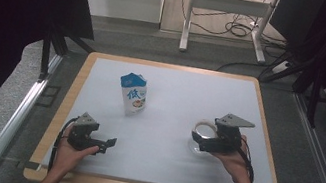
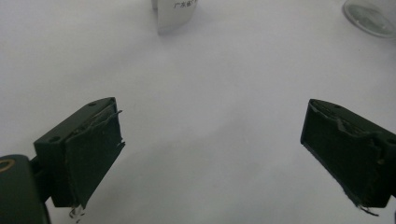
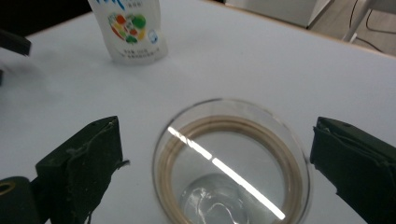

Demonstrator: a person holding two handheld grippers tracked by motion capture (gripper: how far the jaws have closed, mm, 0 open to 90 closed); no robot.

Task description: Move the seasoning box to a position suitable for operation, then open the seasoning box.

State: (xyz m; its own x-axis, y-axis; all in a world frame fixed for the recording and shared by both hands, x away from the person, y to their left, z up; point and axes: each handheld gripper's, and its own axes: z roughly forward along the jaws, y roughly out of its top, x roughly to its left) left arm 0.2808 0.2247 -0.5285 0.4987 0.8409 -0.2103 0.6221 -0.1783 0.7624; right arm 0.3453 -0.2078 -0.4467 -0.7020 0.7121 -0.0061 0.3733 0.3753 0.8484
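A white and blue milk carton (image 1: 133,94) stands upright left of the table's middle; its base shows in the left gripper view (image 2: 173,14) and its printed lower half in the right gripper view (image 3: 132,31). A clear glass (image 1: 202,135) (image 3: 232,164) (image 2: 371,16) stands at the right, empty. My right gripper (image 1: 199,141) (image 3: 212,161) is open, its jaws on either side of the glass without touching it. My left gripper (image 1: 110,143) (image 2: 211,149) is open near the front left, nothing between its jaws, pointed toward the carton and glass.
The white table top (image 1: 176,89) has a wooden rim (image 1: 79,79). A metal table frame (image 1: 225,16) and cables (image 1: 238,29) lie on the floor beyond. Dark stands rise at both sides. Bare surface lies between carton and glass.
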